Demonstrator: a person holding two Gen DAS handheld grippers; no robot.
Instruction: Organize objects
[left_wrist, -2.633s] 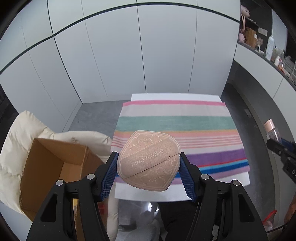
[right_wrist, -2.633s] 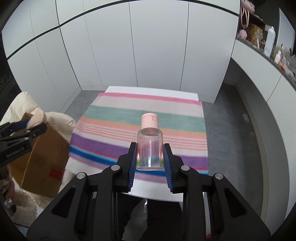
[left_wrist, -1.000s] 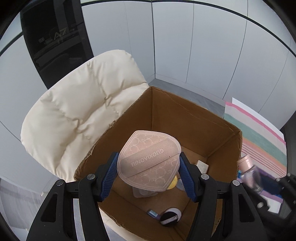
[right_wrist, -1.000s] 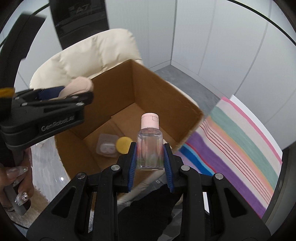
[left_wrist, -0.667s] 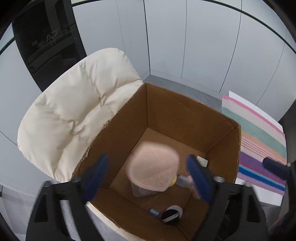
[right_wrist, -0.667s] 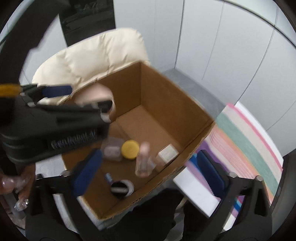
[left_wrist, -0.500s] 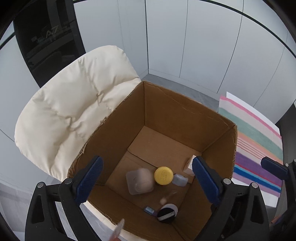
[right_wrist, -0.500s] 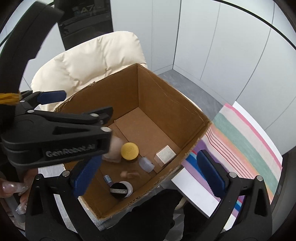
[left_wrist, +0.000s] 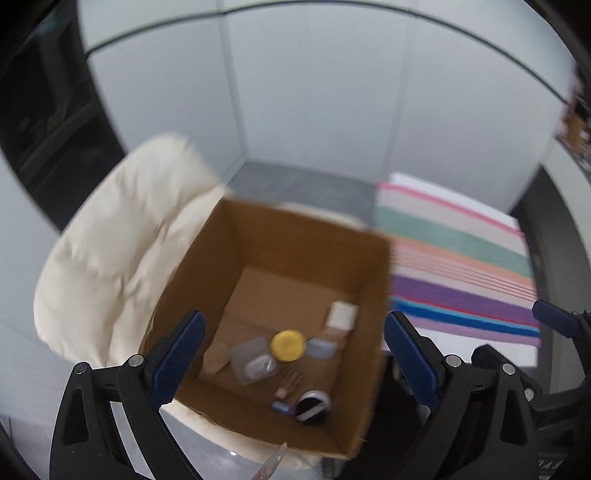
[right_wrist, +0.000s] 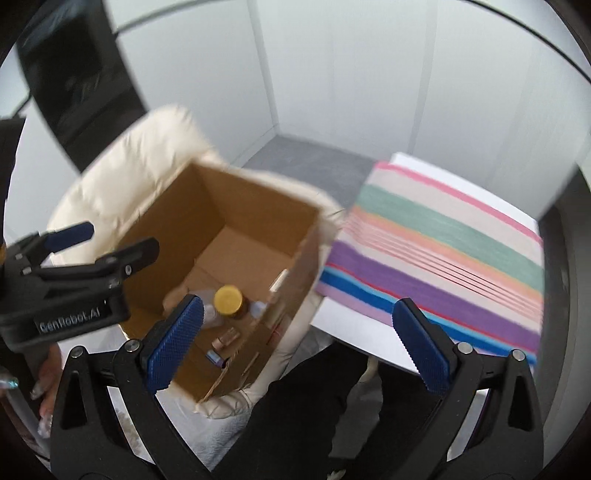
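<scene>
Left wrist view: left gripper (left_wrist: 291, 365) fingers spread wide, empty, above box (left_wrist: 369, 295) on cushion (left_wrist: 110, 258), items pooled inside for tidying. Right gripper (right_wrist: 291, 349) likewise released, nothing held; striped tabletop (right_wrist: 443, 251) bare.

The cardboard box (left_wrist: 295, 236) stands on the padded chair (left_wrist: 110, 251), whose cushion rises behind it and to its left. To the right of the box is the striped cloth (left_wrist: 458, 266) on the table (right_wrist: 354, 325). Inside the box, on its bottom, the round-lidded jar (left_wrist: 287, 345) lies between a flat clear case (left_wrist: 253, 361) at its left and a small bottle (left_wrist: 322, 348) at its right. A small carton (left_wrist: 342, 316) is behind them, a round compact (left_wrist: 312, 406) nearest to the front.
</scene>
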